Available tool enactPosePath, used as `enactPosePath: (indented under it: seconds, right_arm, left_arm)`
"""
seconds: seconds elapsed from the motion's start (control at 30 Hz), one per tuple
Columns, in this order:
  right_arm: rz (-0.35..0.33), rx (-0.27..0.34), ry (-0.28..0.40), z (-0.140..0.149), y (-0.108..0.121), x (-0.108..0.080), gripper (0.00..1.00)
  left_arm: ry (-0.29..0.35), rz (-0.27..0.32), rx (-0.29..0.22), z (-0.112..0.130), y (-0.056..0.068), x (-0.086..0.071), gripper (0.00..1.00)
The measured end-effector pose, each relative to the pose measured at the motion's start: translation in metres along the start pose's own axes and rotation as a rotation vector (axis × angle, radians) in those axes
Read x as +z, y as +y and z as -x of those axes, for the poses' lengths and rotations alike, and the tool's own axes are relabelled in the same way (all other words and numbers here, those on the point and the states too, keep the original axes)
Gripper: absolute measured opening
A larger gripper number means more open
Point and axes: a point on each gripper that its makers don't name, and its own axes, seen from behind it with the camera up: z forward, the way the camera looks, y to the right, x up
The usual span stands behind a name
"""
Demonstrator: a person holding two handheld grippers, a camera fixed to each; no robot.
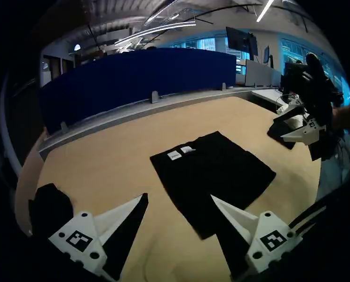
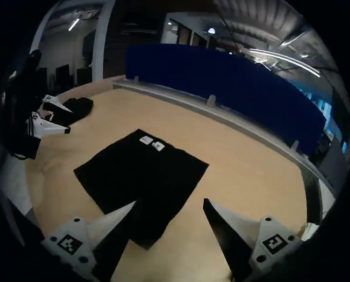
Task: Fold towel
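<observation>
A black towel (image 1: pixel 212 174) lies flat on the wooden table (image 1: pixel 118 160), with two small white labels (image 1: pixel 175 155) near its far edge. My left gripper (image 1: pixel 178 196) hovers open over the towel's near left side, nothing between its fingers. The right gripper (image 1: pixel 297 123) shows at the far right, held by a hand. In the right gripper view the same towel (image 2: pixel 142 183) spreads ahead, labels (image 2: pixel 157 146) at its far edge. My right gripper (image 2: pixel 170 202) stands open above the towel's near corner. The left gripper (image 2: pixel 52 115) shows at the far left, also open.
A bunched black cloth (image 1: pixel 50 209) lies at the table's left corner, seen as the black cloth (image 2: pixel 78 108) beside the left gripper. Another dark cloth (image 1: pixel 281 134) lies under the right gripper. A blue partition (image 1: pixel 137 80) runs along the table's far edge. Monitors (image 1: pixel 241 40) stand behind.
</observation>
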Motion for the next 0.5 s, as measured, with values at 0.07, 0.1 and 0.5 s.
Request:
enactPosePath:
  seconds: [0.07, 0.1, 0.5]
  right_arm:
    - [-0.007, -0.006, -0.015, 0.007, -0.004, 0.001, 1.00]
    - [-0.011, -0.008, -0.022, 0.011, -0.005, 0.002, 1.00]
    - [-0.026, -0.013, -0.081, 0.040, -0.013, 0.011, 1.00]
  left_arm:
    - [-0.017, 0.009, 0.005, 0.006, 0.003, 0.002, 0.88]
    - [-0.025, 0.013, 0.009, 0.009, 0.004, 0.002, 0.88]
    - [-0.089, 0.050, 0.041, 0.033, 0.016, 0.009, 0.88]
